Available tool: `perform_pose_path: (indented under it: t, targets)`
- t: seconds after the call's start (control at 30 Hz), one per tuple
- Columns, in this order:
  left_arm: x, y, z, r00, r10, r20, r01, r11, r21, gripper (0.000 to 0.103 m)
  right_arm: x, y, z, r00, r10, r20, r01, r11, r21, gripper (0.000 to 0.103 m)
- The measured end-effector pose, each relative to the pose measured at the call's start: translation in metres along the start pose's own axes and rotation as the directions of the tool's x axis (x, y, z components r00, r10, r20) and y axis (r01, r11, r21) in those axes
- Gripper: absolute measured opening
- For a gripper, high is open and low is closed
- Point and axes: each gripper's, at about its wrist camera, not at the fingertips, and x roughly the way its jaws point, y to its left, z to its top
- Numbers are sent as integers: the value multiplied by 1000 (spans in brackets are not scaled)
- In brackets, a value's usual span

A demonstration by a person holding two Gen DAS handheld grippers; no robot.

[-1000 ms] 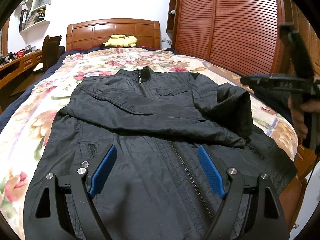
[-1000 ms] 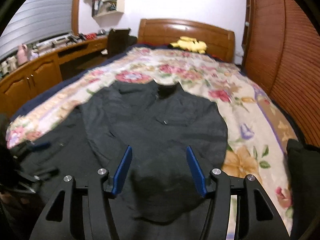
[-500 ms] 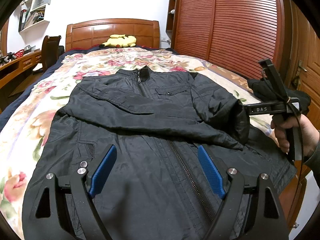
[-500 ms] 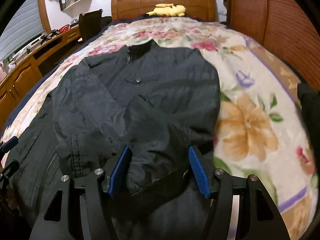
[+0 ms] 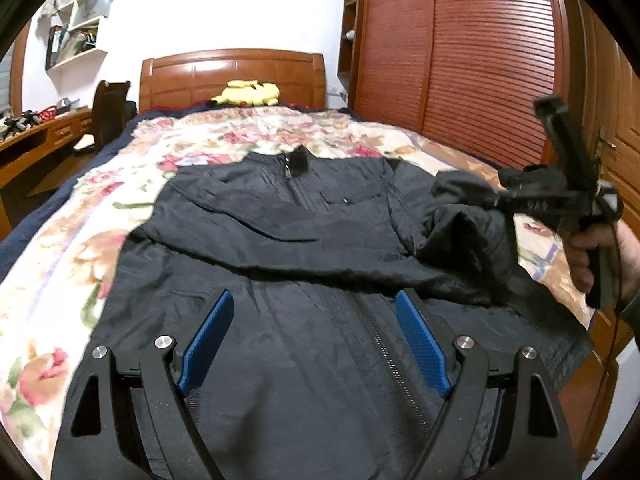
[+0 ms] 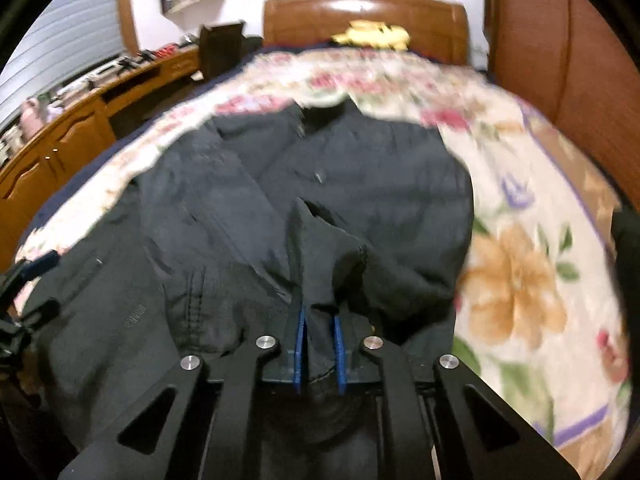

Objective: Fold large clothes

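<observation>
A black zip jacket (image 5: 304, 264) lies front up on the flowered bedspread, collar toward the headboard, one sleeve folded across its chest. My left gripper (image 5: 314, 312) is open and empty over the jacket's lower front by the zipper. My right gripper (image 6: 319, 320) is shut on the jacket's other sleeve cuff (image 6: 320, 248) and holds it raised a little. In the left wrist view the right gripper (image 5: 492, 200) is at the jacket's right side with the sleeve (image 5: 468, 224) bunched up under it.
The bed (image 5: 100, 248) has a wooden headboard (image 5: 232, 76) with a yellow plush toy (image 5: 248, 92). A wooden wardrobe (image 5: 460, 52) stands along the right. A desk (image 6: 80, 120) and chair (image 5: 110, 112) are at the left. A dark garment (image 6: 626, 248) lies at the bed's right edge.
My right gripper has shut on the sleeve cuff and lifted it. My left gripper has stayed open over the jacket's hem.
</observation>
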Motion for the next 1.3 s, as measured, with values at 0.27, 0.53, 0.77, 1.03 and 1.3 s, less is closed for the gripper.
perform_pose_path:
  t: [0.27,0.53,0.77,1.03,1.3]
  targets:
    - [-16,28,-3,999,36,13,-36,998,-49,84,-33,86,55,985,66,158,-39,985,-167,10]
    - [-26,51,-9,998,68,18,-66,994,-85,84,-11,161,73,977,182,115,-152,961,-231,17]
    - [-28,57,-10,997,67,24,-65,993,-94,84,-26,132,55,981,135,142,-113,982,-154,56]
    - [-23,51,-11,999,51,21,-49,996,-75,84,-25,96,21,995,17,97,-11,998,-66,56]
    - [-17,34,-11,999,32,11,-32,998,-47,84,3,76,-8,999,-33,1,33,999,-10,53]
